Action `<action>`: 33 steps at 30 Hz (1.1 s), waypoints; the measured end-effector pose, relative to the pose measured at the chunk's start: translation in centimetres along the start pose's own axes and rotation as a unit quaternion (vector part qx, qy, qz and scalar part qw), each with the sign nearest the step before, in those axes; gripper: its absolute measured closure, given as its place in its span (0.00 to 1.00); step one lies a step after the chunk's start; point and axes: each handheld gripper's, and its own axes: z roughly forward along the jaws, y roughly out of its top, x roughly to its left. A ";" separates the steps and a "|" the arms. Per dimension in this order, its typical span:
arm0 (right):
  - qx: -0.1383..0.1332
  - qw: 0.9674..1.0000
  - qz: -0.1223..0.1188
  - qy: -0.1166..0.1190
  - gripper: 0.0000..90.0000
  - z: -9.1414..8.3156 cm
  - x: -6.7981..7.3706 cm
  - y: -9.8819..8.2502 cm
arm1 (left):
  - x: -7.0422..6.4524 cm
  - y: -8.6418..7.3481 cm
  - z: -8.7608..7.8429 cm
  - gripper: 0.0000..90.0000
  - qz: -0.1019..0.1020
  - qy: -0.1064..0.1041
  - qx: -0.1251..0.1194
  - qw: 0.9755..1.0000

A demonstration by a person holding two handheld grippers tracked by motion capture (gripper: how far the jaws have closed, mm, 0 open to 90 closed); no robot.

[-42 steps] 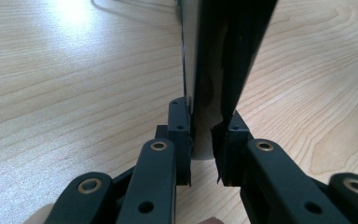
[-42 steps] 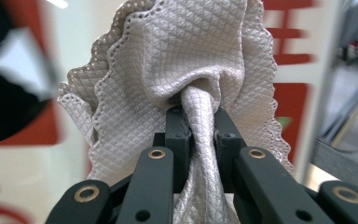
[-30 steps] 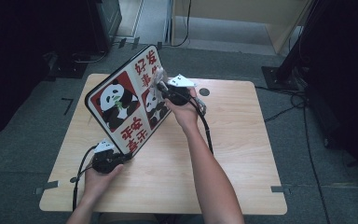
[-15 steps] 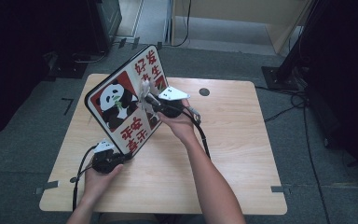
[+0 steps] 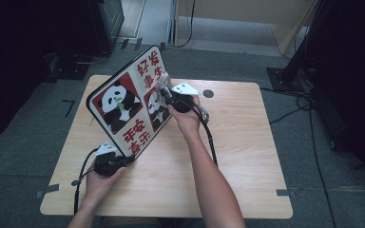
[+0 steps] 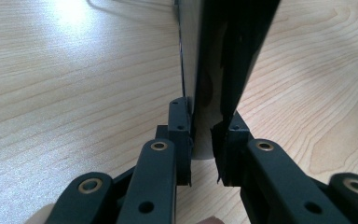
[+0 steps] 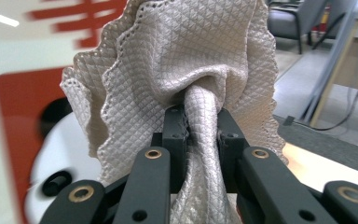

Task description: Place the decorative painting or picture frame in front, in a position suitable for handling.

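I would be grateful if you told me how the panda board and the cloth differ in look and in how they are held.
The panda board is rigid and flat, printed with pandas and red characters; the cloth is soft, plain beige and bunched.
The board stands tilted on the table, clamped at its lower edge by the left hand-held gripper; the cloth is off the table, pinched by the right hand-held gripper.

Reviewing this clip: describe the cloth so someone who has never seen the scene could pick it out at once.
Start at the wooden table and find the big panda board tilted up on its edge, its lower corner clamped by the left tongs. The cloth is pressed to the board's printed face, pinched in the right tongs. It is the one soft thing: beige, quilted, with a scalloped edge.
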 end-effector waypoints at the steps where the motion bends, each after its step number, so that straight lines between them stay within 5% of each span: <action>1: 0.002 1.000 -0.004 0.010 0.87 -0.2 0.3 -0.1 | 0.0 0.0 0.0 0.89 0.000 0.000 0.000 1.000; 6: 0.009 0.997 -0.040 0.067 0.87 -1.4 2.7 -0.5 | 0.0 0.0 0.0 0.89 0.000 0.001 0.000 1.000; 10: 0.024 0.990 -0.087 0.112 0.87 -2.1 4.4 -0.4 | 0.0 0.0 0.0 0.89 0.000 0.001 0.000 1.000; 13: 0.033 0.989 -0.098 0.104 0.87 -2.1 4.3 -0.3 | 0.0 0.0 0.0 0.89 0.001 0.002 0.001 1.000; 20: 0.042 0.997 -0.041 0.040 0.88 -0.8 1.1 -0.9 | 0.0 0.0 0.0 0.89 0.000 0.001 0.000 1.000; 26: 0.055 0.998 -0.012 -0.015 0.88 0.1 -1.3 -1.0 | 0.0 0.0 0.0 0.89 0.001 0.001 0.000 1.000; 29: 0.060 0.998 0.005 -0.013 0.88 0.2 -1.6 -1.2 | 0.0 0.0 0.0 0.89 0.001 0.000 0.000 1.000; 33: 0.058 0.998 -0.004 0.010 0.88 -0.1 -0.6 -1.4 | 0.0 0.0 0.0 0.89 0.001 0.000 0.000 1.000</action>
